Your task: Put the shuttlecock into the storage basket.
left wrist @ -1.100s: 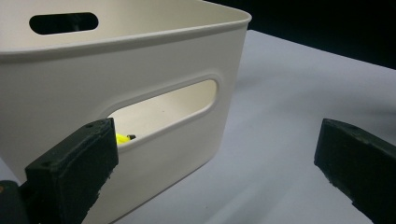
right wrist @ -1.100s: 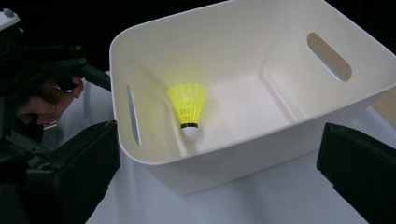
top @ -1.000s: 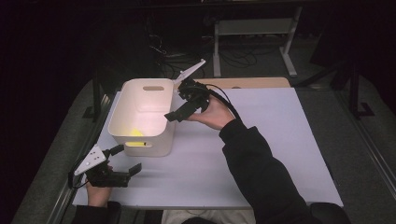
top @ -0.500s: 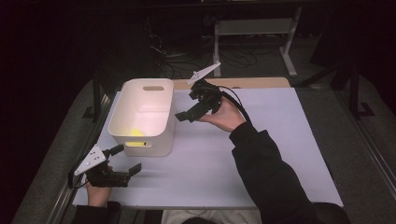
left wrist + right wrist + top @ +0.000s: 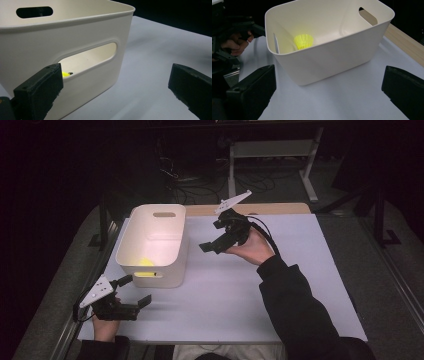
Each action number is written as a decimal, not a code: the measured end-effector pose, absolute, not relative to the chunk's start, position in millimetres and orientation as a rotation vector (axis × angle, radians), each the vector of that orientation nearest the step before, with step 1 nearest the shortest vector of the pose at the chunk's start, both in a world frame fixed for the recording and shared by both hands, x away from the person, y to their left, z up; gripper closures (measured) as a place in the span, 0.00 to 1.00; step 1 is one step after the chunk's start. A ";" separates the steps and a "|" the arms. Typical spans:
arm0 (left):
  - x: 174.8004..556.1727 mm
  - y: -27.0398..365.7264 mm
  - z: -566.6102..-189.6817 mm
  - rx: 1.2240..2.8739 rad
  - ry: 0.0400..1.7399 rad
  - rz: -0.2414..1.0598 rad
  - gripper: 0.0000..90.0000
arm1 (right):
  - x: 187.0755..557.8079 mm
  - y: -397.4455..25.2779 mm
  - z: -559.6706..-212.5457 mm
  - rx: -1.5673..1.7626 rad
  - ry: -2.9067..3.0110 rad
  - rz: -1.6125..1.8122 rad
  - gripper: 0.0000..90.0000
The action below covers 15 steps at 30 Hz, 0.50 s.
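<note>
So the yellow shuttlecock [image 5: 303, 41] is sitting inside the white bin [image 5: 342, 60], down on the bin floor at the end with the handle slot nearest the person. From the right gripper view it lies straight ahead of the jaws, past the bin's near wall and a bit left of the midline between them. In the left gripper view just a sliver of yellow shows through the handle slot, right above the tip of the left-hand jaw.

The right gripper [image 5: 220, 242] is held up off the counter [image 5: 280, 285], just beside the bin's right wall, jaws spread wide with nothing in them. The left gripper [image 5: 131, 292] is low by the bin's near corner, jaws also wide apart and holding nothing. Its left-hand jaw looks very close to the bin wall, though it's hard to say if it's actually touching since the angle is so shallow.

What could go wrong from here? Probably the bin more than anything. It looks like light plastic on a smooth sheet, so a bump from either gripper could shove it sideways or tip it. If someone goes back in for the shuttlecock, the tall walls crowd wide jaws, and the soft skirt would likely crush or squirt out if pinched off-centre.
</note>
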<state>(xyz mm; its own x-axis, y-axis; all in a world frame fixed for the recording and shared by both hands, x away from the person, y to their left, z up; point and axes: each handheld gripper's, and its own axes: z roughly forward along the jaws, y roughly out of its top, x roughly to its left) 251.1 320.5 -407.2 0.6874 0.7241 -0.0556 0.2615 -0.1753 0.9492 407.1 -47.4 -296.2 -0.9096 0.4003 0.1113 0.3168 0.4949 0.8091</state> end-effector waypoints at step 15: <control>251.3 320.4 -407.4 1.748 0.798 0.504 0.00 | 402.1 -78.0 -317.6 0.686 2.618 1.403 0.00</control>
<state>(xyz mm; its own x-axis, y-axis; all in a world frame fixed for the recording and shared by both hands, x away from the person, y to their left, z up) 251.3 320.4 -407.4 0.6829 0.7285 -0.0542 0.2643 -0.1772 0.9480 402.1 -78.0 -317.6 -0.8946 0.4285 0.1266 0.3427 0.4762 0.8098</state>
